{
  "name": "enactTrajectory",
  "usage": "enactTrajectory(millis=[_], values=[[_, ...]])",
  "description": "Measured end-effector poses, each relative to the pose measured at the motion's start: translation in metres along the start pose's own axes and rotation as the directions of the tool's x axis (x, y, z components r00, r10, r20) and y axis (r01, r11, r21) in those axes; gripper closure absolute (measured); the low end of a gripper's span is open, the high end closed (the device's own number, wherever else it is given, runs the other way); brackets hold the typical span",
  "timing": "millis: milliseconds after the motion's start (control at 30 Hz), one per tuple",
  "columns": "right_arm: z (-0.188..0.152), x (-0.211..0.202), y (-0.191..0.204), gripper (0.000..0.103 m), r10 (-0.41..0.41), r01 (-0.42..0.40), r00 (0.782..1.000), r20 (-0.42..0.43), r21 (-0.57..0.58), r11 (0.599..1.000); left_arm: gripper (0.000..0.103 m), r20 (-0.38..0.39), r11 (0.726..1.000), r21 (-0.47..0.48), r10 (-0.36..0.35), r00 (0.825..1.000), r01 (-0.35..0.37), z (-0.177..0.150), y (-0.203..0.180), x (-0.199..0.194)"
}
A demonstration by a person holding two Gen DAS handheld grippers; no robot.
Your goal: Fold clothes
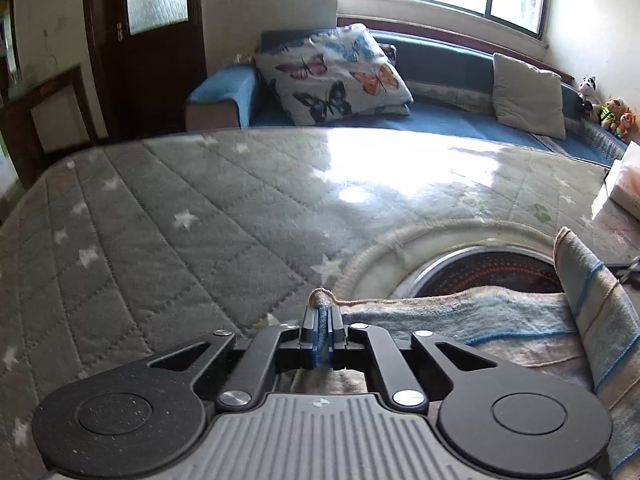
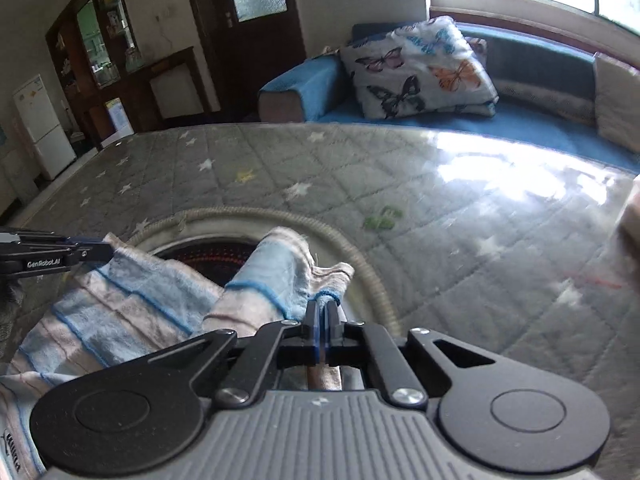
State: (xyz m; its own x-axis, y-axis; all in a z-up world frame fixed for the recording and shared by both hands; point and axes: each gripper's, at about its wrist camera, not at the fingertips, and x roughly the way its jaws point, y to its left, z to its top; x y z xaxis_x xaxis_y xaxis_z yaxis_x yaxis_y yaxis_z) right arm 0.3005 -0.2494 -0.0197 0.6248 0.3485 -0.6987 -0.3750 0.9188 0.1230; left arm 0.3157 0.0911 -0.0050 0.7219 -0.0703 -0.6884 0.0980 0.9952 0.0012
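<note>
Pinching the near hem at two points, both grippers have their jaws closed tight on the blue-and-pink striped fluffy garment (image 2: 132,304), which lies rumpled on the grey quilted star-patterned table cover (image 1: 168,216), partly draped over the round metal-rimmed opening with a braided cord edge (image 1: 480,264) sunk in the table.

The left gripper (image 1: 322,312) holds a bunched corner, a small knot of cloth poking out above its tips; the cloth runs away from it to the right, toward the other hand. The right gripper (image 2: 325,308) clamps a blue-stitched edge beside a raised roll of fabric, and the cloth spreads from it to the left, where the left gripper's black fingers (image 2: 60,254) show at the opposite corner.

So the long axis of the held edge runs side to side between the two grips, sagging and creased in the middle rather than taut. The bulk of the garment seems to lie near and below the jaws, with bare table ahead. My judgement: the next move calls for both hands drawing apart to straighten that edge, then carrying it forward together.
</note>
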Motion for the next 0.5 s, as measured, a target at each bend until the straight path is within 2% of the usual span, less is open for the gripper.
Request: enactTrajectory(millis=[133,267,433,500], values=[[0.009,-0.023,-0.016,0.102,-0.101,0.101,0.993,0.063,-0.005,0.995,0.099,0.08,0.999,-0.016,0.04,0.996,-0.039,0.013,0.009,-0.013],[0.016,-0.039,-0.041,0.102,-0.208,0.206,0.972,0.107,0.025,0.978,0.099,0.141,0.997,-0.039,0.079,0.987,-0.074,0.03,0.021,-0.014],[0.021,-0.028,-0.062,0.102,-0.263,0.258,0.957,0.123,0.054,0.965,0.099,0.182,0.993,-0.036,0.113,0.977,-0.109,0.041,0.024,0.004],[0.02,-0.015,-0.066,0.102,-0.268,0.263,0.957,0.109,0.056,0.963,0.099,0.163,0.992,-0.025,0.127,0.978,-0.125,0.04,0.022,0.019]])
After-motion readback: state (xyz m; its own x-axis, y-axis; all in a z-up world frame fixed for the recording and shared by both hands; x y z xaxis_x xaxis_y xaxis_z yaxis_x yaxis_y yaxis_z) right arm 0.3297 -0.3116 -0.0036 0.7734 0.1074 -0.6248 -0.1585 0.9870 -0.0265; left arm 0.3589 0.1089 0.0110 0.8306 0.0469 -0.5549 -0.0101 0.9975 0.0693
